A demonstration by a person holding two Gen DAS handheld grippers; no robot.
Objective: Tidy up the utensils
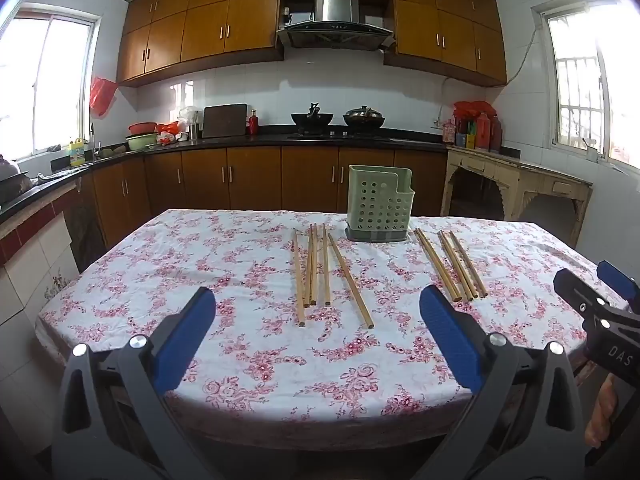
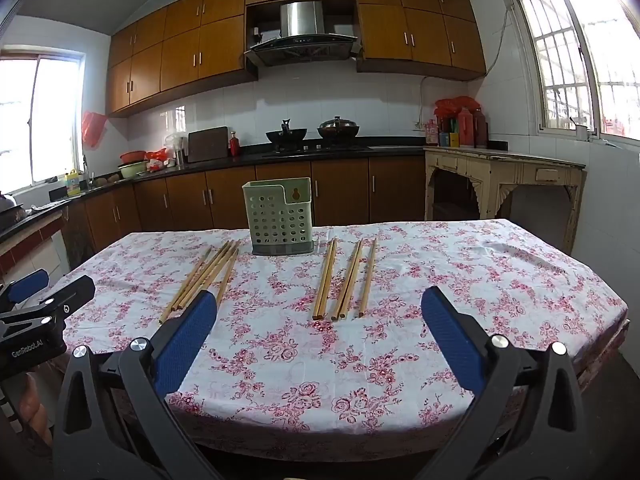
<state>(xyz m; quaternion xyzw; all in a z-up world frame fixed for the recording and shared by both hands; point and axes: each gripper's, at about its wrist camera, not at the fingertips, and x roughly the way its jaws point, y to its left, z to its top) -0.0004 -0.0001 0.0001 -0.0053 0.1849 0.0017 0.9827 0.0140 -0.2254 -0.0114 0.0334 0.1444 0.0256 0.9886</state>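
Now, both hand-held grippers wide and empty, I should pinch each chopstick (image 1: 349,280) mid-length before tipping it upright into the holder (image 1: 379,203).

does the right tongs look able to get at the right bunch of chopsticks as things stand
Probably yes. The right tongs are open and empty, facing the right bunch of chopsticks, which lies flat on the tablecloth with bare cloth between. The green utensil holder stands behind them, out of the way.
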